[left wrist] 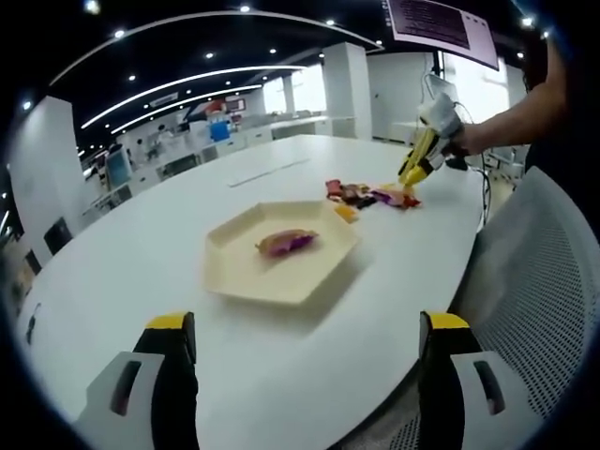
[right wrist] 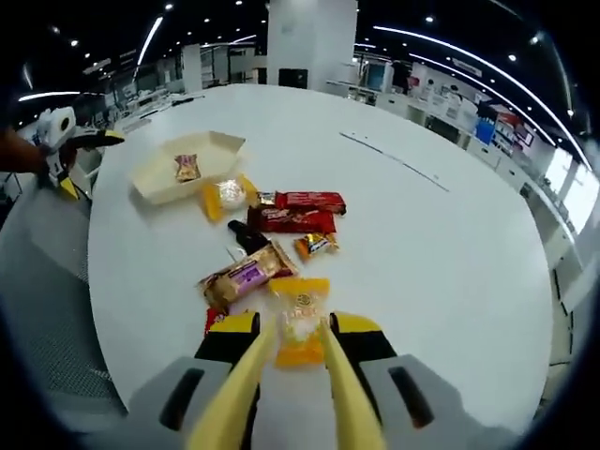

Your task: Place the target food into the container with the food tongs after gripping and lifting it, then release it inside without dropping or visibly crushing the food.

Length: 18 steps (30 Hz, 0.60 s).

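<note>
My right gripper [right wrist: 291, 352] pinches yellow food tongs [right wrist: 281, 384], their tips straddling a yellow snack packet [right wrist: 300, 328]. The cream tray [right wrist: 155, 183] sits at ten o'clock. My left gripper [left wrist: 300, 347] hangs wide, empty. Squeezing hard could crush it.

Bare table [left wrist: 141, 253] lies open around the hexagonal tray [left wrist: 234, 272]. Beyond it, packed snacks [right wrist: 281, 234] crowd together, with the yellow tongs [right wrist: 298, 342] flanking one yellow packet [right wrist: 300, 319].
</note>
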Each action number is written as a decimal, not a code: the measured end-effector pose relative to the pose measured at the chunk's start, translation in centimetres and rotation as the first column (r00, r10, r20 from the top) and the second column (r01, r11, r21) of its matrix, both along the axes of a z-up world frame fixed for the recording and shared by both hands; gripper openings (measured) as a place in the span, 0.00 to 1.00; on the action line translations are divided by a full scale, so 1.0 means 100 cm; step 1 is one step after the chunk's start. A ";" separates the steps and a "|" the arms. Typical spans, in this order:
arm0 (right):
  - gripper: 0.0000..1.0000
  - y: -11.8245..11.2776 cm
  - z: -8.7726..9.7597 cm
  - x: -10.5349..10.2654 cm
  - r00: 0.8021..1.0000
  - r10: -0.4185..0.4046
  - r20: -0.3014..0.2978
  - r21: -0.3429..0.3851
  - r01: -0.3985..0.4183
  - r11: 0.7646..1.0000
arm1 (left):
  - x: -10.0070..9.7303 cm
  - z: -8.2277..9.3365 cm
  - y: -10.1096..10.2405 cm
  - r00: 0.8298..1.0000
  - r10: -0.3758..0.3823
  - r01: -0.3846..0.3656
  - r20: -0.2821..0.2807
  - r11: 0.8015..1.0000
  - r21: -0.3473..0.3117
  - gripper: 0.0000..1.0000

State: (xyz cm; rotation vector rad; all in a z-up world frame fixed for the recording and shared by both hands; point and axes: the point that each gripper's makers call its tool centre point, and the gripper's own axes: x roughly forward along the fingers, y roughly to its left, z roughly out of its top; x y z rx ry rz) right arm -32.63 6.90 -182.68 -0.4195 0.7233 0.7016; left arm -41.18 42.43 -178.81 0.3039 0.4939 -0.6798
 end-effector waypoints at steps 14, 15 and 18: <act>0.18 -0.009 0.000 0.015 0.998 -0.058 0.023 -0.024 0.058 0.998 | 0.000 -0.003 0.002 1.000 0.001 -0.001 -0.010 1.000 0.007 0.95; 0.18 -0.010 0.001 0.015 0.996 -0.090 -0.001 0.008 0.090 0.996 | 0.000 -0.003 0.002 1.000 0.002 -0.002 -0.009 1.000 0.009 0.95; 0.17 -0.014 0.005 0.016 0.995 -0.095 -0.002 0.009 0.095 0.995 | 0.000 -0.002 0.002 1.000 0.002 -0.002 -0.007 1.000 0.007 0.95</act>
